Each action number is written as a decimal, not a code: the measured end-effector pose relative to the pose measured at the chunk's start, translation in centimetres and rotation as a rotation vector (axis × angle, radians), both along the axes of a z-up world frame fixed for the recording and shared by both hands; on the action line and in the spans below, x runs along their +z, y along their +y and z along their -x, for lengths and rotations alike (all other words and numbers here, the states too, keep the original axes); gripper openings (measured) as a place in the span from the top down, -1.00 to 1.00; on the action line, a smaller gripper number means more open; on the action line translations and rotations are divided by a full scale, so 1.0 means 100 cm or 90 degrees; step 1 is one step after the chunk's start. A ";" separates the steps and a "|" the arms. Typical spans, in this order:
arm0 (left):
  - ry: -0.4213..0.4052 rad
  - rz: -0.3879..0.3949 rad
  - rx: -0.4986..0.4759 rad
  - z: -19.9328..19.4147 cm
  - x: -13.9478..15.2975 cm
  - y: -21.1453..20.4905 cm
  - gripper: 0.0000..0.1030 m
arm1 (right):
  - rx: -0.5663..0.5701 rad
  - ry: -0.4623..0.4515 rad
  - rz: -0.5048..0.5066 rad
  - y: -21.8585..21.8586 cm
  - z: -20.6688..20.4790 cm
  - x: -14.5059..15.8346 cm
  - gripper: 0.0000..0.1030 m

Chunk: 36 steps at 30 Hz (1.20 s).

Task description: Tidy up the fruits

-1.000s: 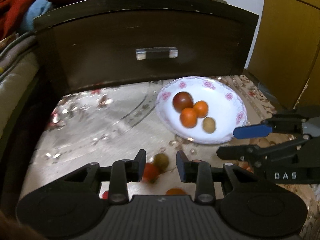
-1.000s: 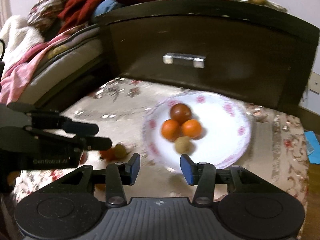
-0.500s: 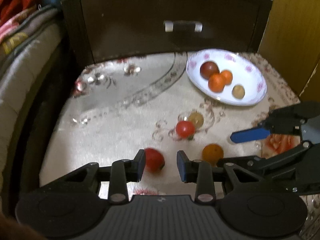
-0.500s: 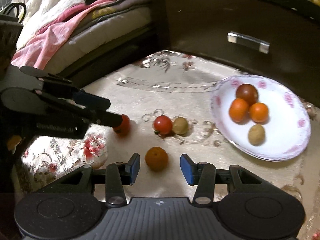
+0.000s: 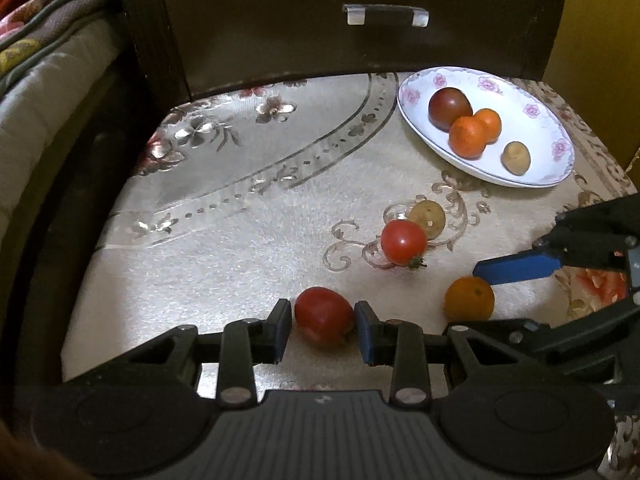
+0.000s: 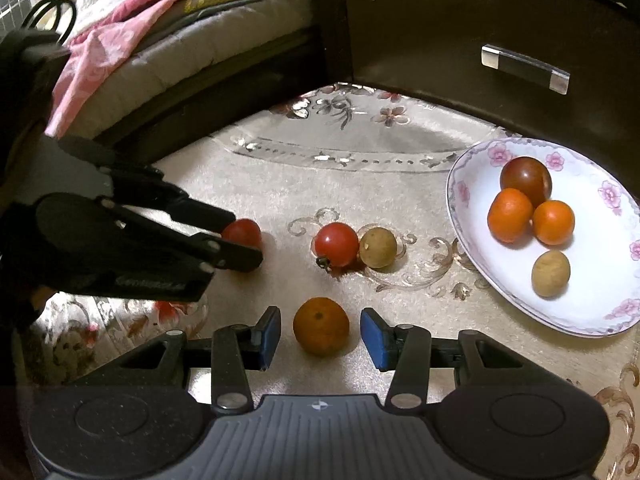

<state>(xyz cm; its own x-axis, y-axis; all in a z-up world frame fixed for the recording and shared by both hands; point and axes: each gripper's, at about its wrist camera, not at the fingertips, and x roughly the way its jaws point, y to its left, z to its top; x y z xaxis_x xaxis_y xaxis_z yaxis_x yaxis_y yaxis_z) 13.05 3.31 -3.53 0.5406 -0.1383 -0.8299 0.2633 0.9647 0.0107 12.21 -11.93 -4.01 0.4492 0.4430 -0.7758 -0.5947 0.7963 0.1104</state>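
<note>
A white floral plate [image 5: 536, 178] [image 6: 592, 320] at the right holds a dark tomato [image 5: 449, 108], two oranges and a small brown fruit [image 5: 516, 157]. On the cloth lie a red tomato [image 5: 324, 315] [image 6: 241, 233], a second red tomato [image 5: 403, 241] [image 6: 336, 245], a brown fruit [image 5: 428, 220] [image 6: 378, 248] and an orange [image 5: 469, 298] [image 6: 321, 325]. My left gripper [image 5: 322, 330] is open with its pads on either side of the first red tomato. My right gripper [image 6: 320, 337] is open around the orange, with gaps on both sides.
A dark wooden drawer front [image 5: 360, 20] with a metal handle [image 5: 386, 15] stands behind the cloth. A bed with blankets [image 6: 160, 40] runs along the left. A yellow-brown cabinet [image 5: 600, 60] is at the far right.
Both grippers have pulled back from the plate and come down low over the cloth. The left now straddles a red tomato and the right straddles the orange.
</note>
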 end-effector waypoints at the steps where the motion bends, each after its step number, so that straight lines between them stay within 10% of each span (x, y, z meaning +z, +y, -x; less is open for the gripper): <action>1: 0.001 -0.001 0.000 -0.001 -0.001 0.000 0.18 | -0.001 0.001 0.002 0.000 0.000 -0.001 0.24; 8: -0.008 -0.014 -0.010 0.001 -0.001 -0.005 0.21 | -0.005 -0.003 0.001 -0.001 0.000 -0.001 0.54; 36: 0.018 0.032 -0.180 0.052 0.002 -0.067 0.22 | -0.082 0.012 0.077 -0.048 0.056 0.007 0.51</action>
<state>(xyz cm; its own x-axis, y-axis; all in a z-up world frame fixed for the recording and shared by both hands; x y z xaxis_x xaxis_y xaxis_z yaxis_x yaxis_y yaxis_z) 7.86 -3.35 -3.35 0.4513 -0.3218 -0.8323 0.5217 0.8518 -0.0464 6.58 -16.73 -3.27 0.4811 0.2854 -0.8289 -0.4860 0.8738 0.0188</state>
